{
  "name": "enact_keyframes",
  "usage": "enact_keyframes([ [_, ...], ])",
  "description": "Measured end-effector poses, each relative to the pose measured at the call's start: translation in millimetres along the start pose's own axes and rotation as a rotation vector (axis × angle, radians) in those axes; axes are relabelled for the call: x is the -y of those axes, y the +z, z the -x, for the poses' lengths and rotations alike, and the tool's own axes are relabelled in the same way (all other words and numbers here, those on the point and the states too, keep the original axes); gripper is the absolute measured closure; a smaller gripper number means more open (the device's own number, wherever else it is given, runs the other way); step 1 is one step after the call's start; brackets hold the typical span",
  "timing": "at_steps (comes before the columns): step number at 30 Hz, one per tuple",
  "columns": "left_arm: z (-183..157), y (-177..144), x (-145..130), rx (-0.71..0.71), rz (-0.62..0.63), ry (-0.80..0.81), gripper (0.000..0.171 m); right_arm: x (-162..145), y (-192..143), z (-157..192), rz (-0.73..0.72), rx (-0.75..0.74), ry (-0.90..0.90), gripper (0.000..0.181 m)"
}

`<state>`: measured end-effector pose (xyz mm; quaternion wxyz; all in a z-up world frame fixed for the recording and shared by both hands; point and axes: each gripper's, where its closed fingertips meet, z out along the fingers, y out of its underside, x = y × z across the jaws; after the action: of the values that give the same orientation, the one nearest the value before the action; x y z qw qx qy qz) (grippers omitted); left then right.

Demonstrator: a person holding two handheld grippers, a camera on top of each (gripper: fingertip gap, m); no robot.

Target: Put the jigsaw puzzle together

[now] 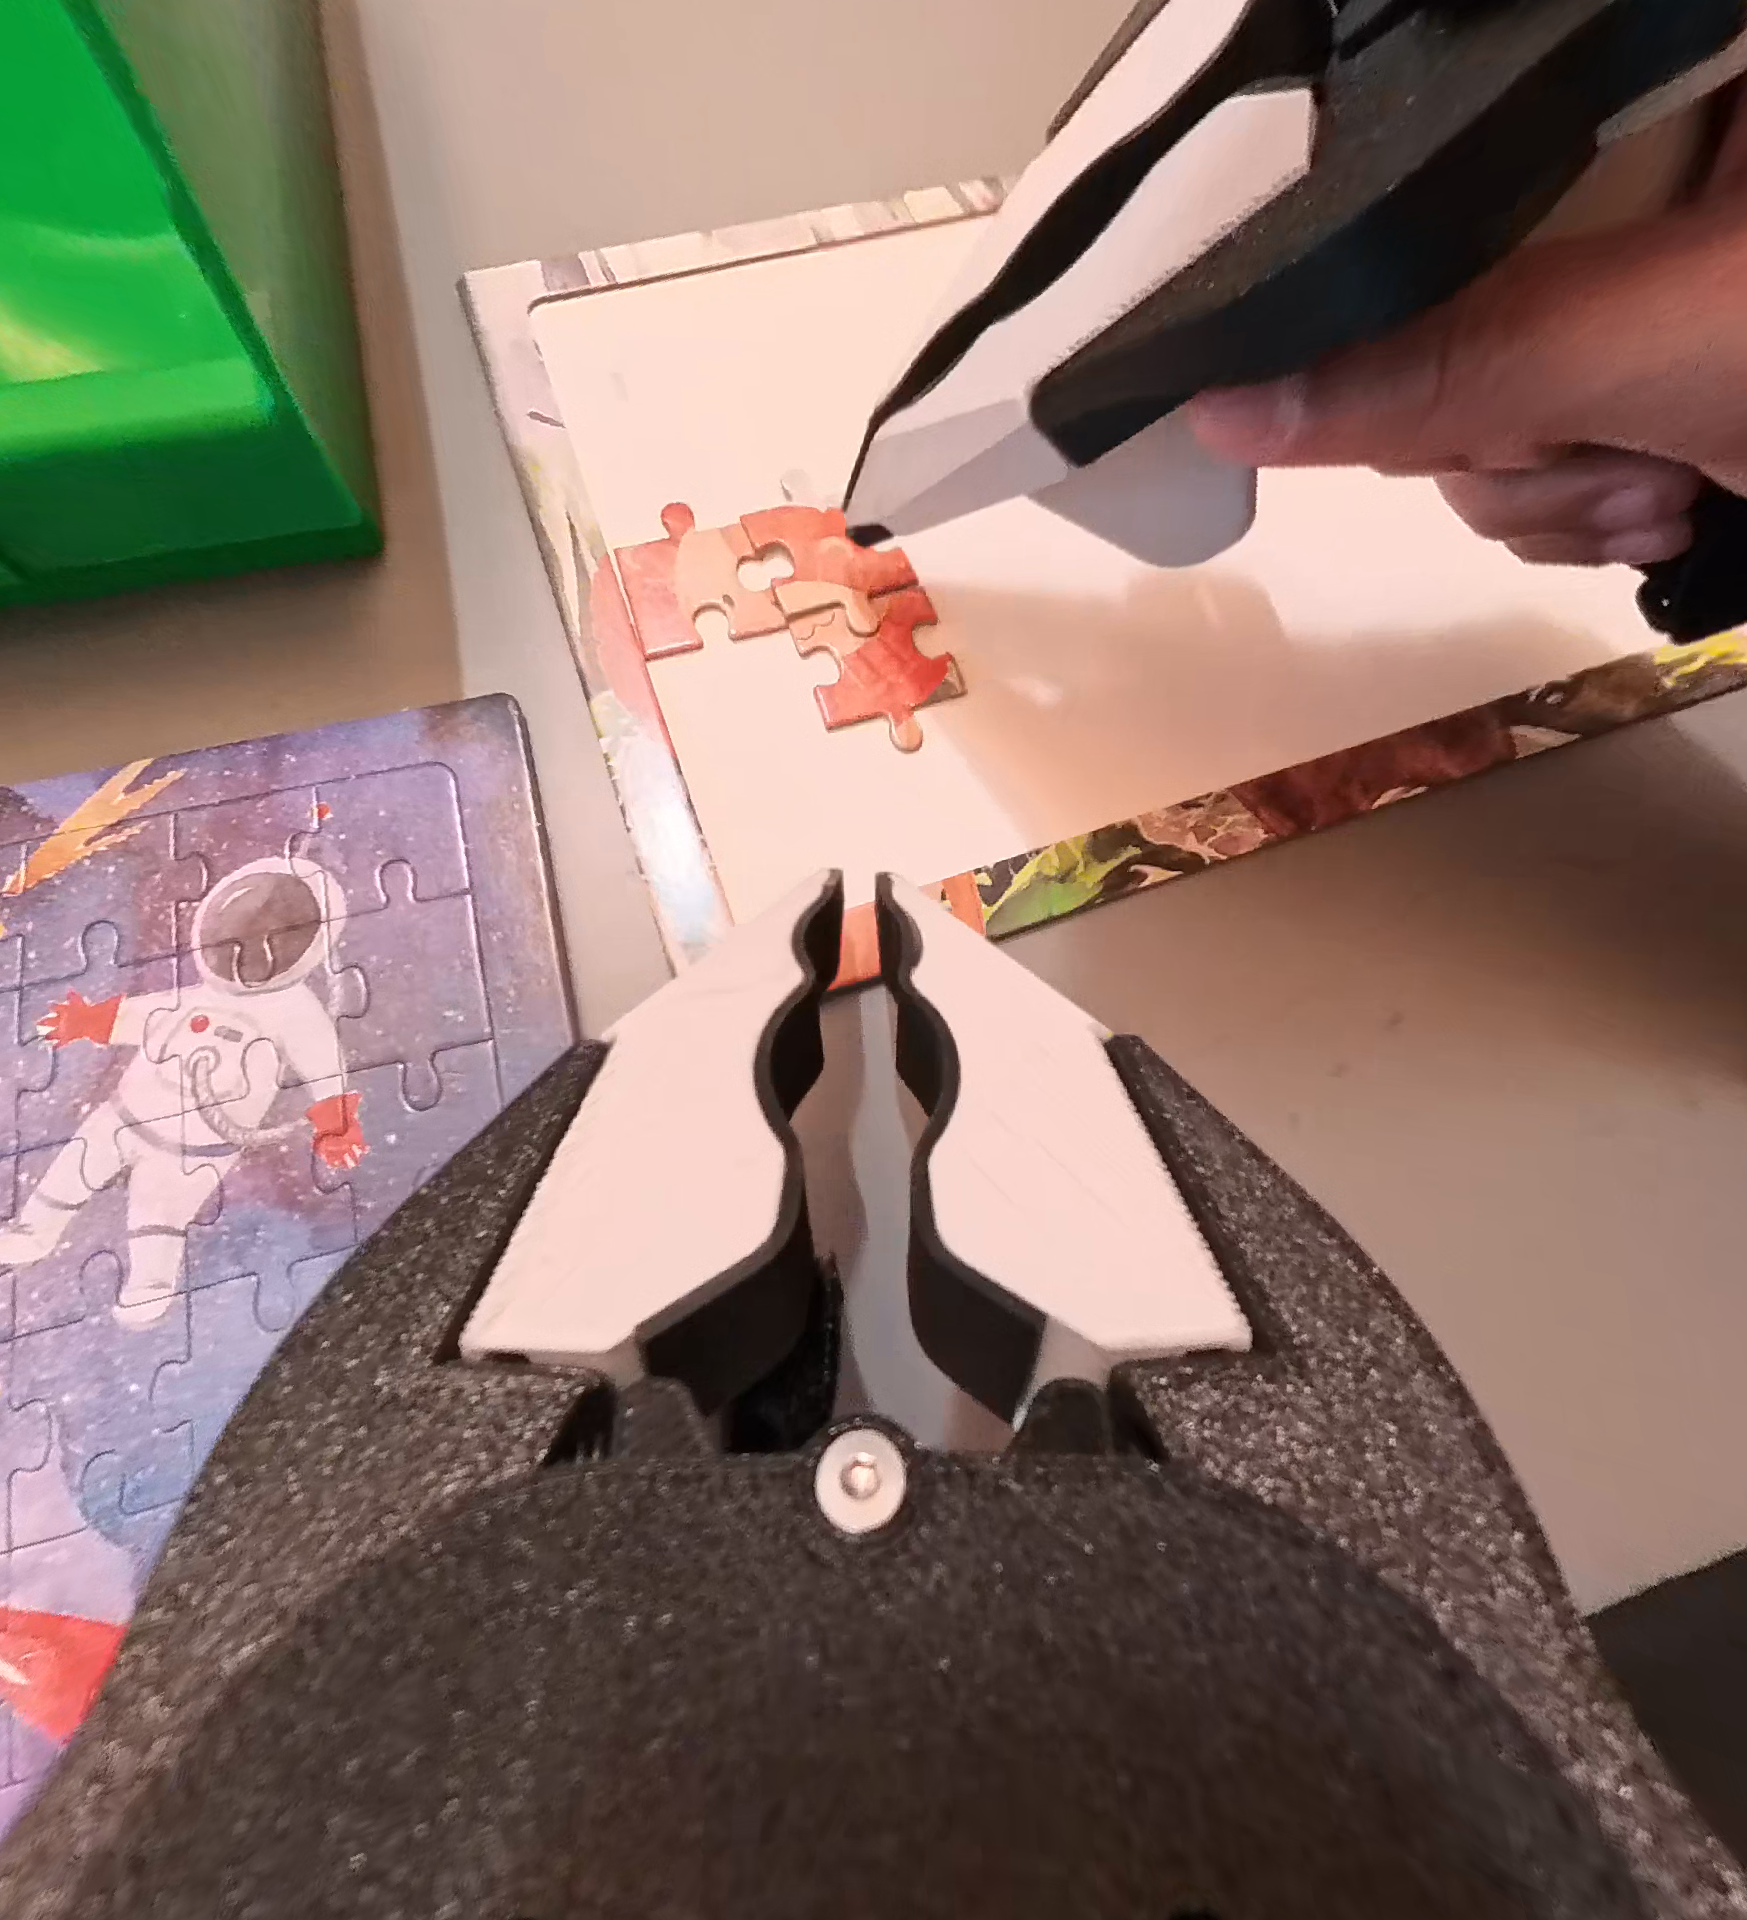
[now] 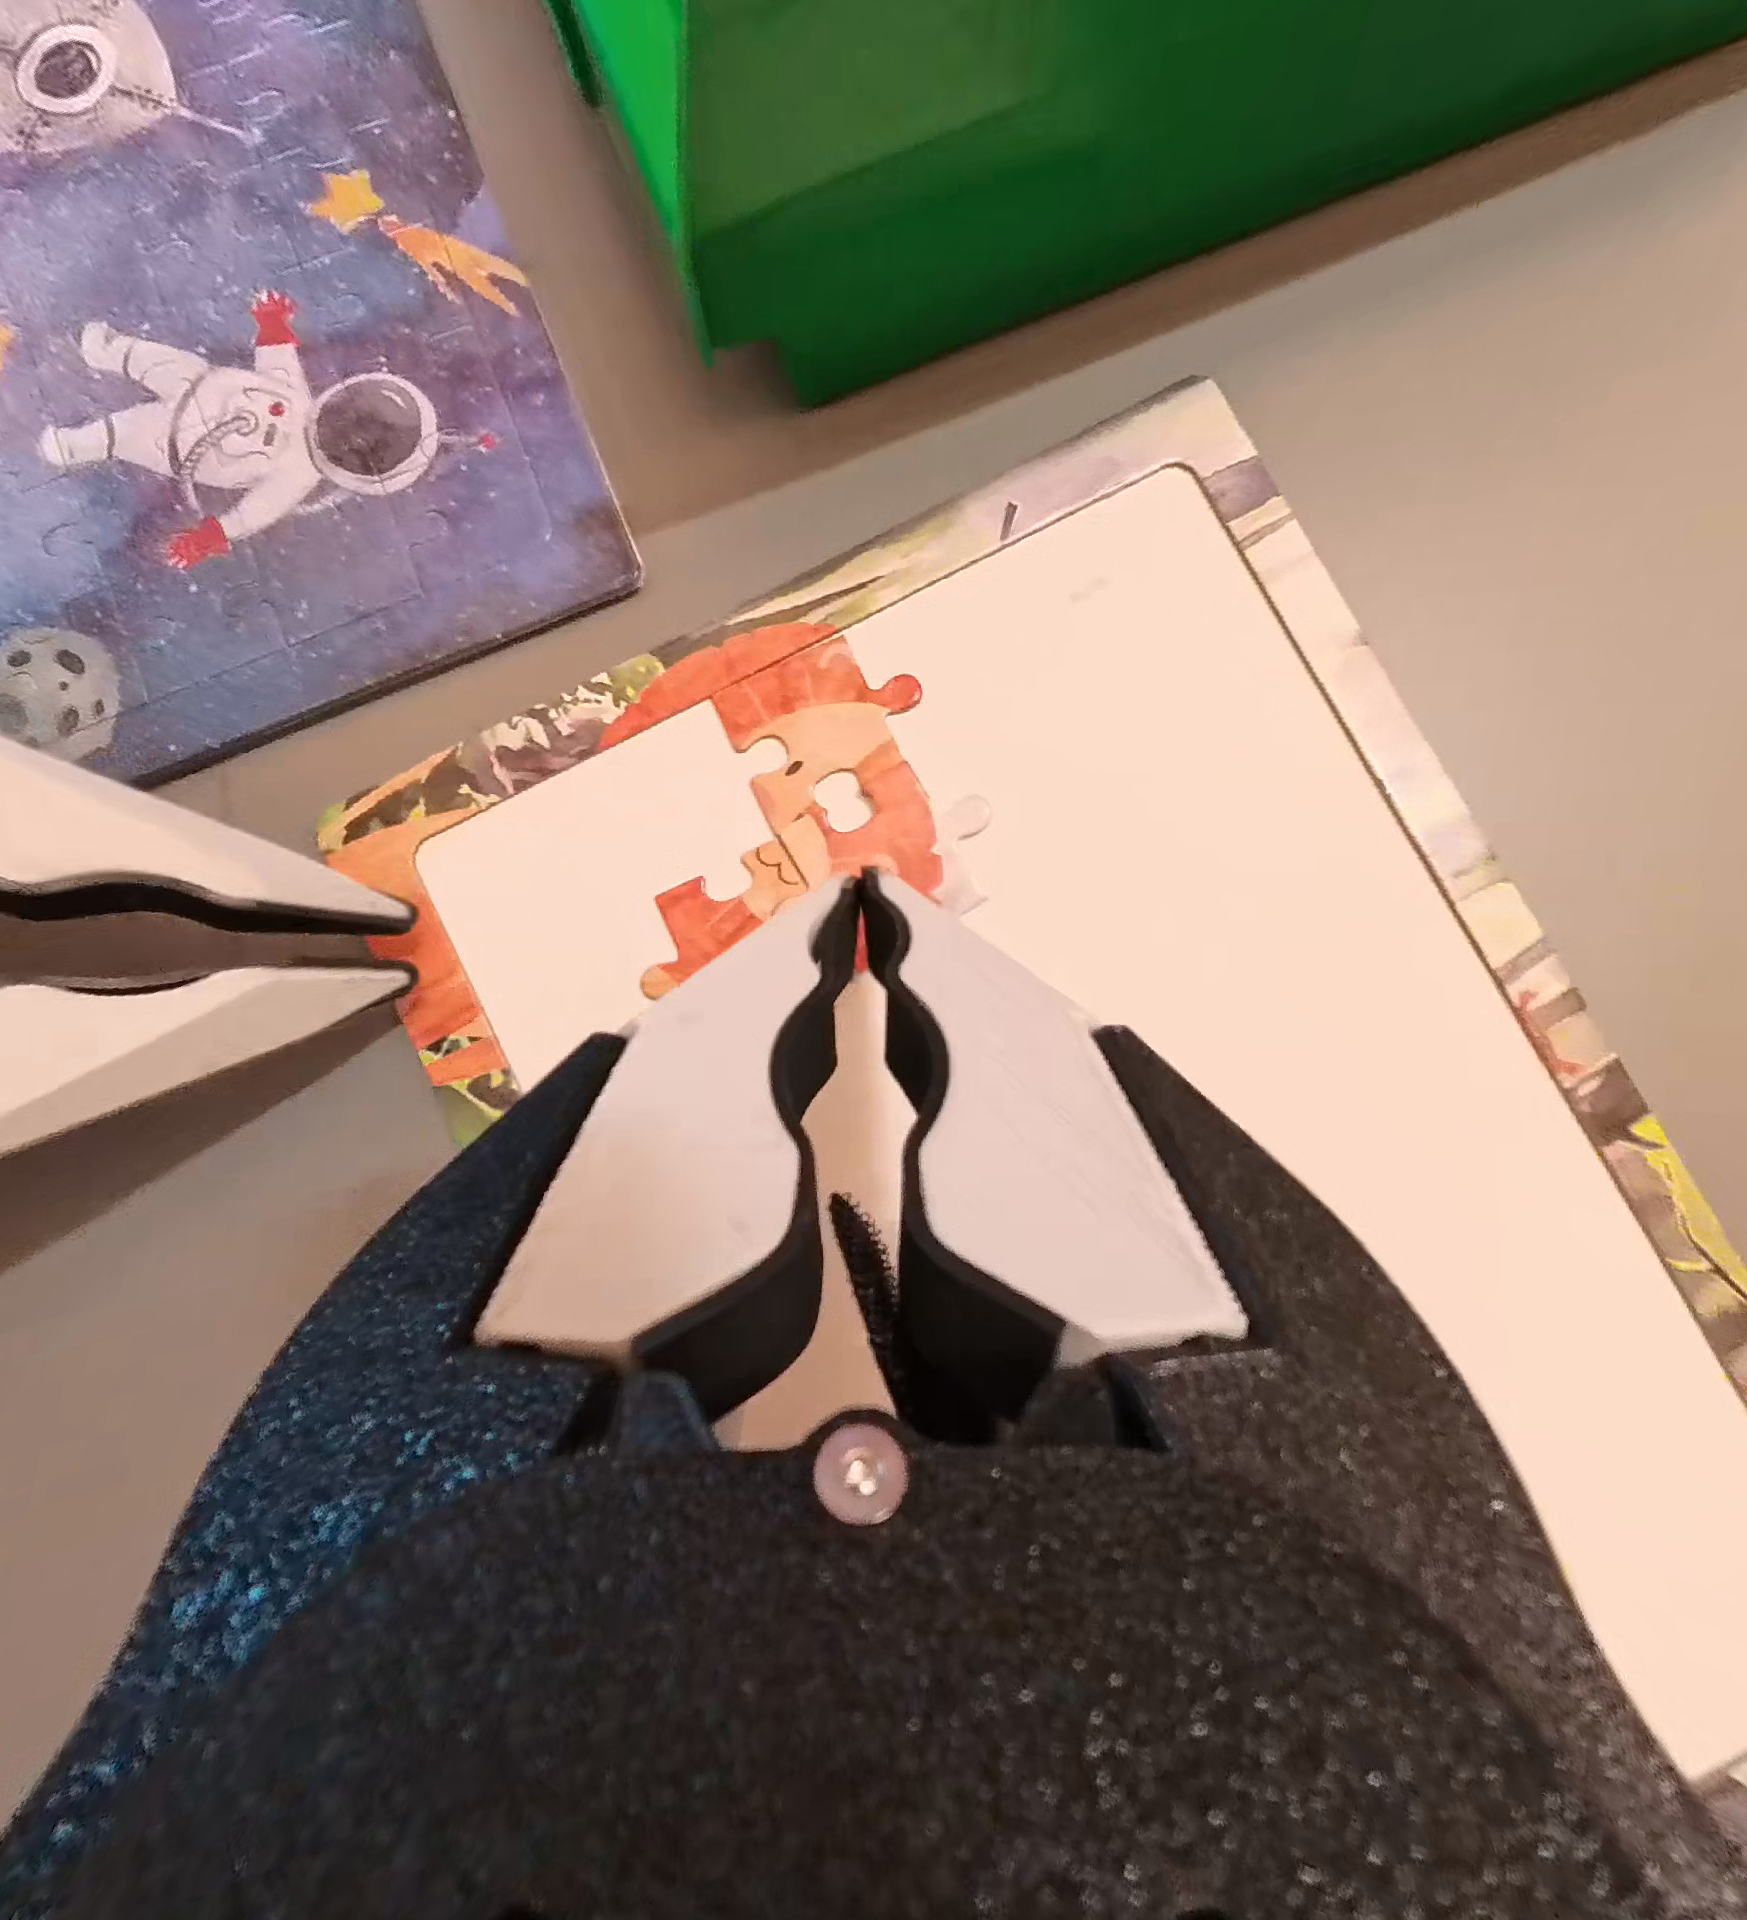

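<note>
Pressing closed tips on the orange puzzle pieces (image 1: 796, 603) in the puzzle tray (image 1: 1264, 665), the right gripper (image 2: 861, 883) grips nothing visible. The left gripper (image 1: 858, 904) hovers at the tray's edge — narrowly parted, empty.

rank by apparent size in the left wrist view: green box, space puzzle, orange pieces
1. Space puzzle, though cut off by the frame and gripper.
2. Green box, also cut off and farther away, so the top two are unsure.
3. Orange pieces, clearly smallest.

R gripper (image 2: 861, 883) jaws pinched tight; L gripper (image 1: 858, 891) jaws narrowly apart.
</note>
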<state>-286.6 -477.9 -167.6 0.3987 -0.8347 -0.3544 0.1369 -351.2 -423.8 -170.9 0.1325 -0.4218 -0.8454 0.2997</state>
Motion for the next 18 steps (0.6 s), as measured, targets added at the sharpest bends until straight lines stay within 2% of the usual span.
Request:
enact_keyframes([
  [3, -2.1, 2.6, -3.8, -0.001, 0.017, 0.014, 0.168, -1.1, 0.2, 4.5, 0.005, 0.015, -0.015, 0.181],
  [11, -6.1, 6.6, -9.1, -0.007, 0.041, 0.032, 0.168, -10.0, -7.3, -2.2, 0.03, -0.057, -0.061, 0.181],
  [15, -6.1, 7.0, -10.1, -0.007, 0.047, 0.032, 0.168, -0.9, -6.0, 4.1, -0.019, -0.019, -0.037, 0.181],
  [18, -6.0, 7.4, -10.7, -0.006, 0.051, 0.027, 0.168, -1.8, 4.8, 6.3, -0.003, 0.002, -0.041, 0.181],
])
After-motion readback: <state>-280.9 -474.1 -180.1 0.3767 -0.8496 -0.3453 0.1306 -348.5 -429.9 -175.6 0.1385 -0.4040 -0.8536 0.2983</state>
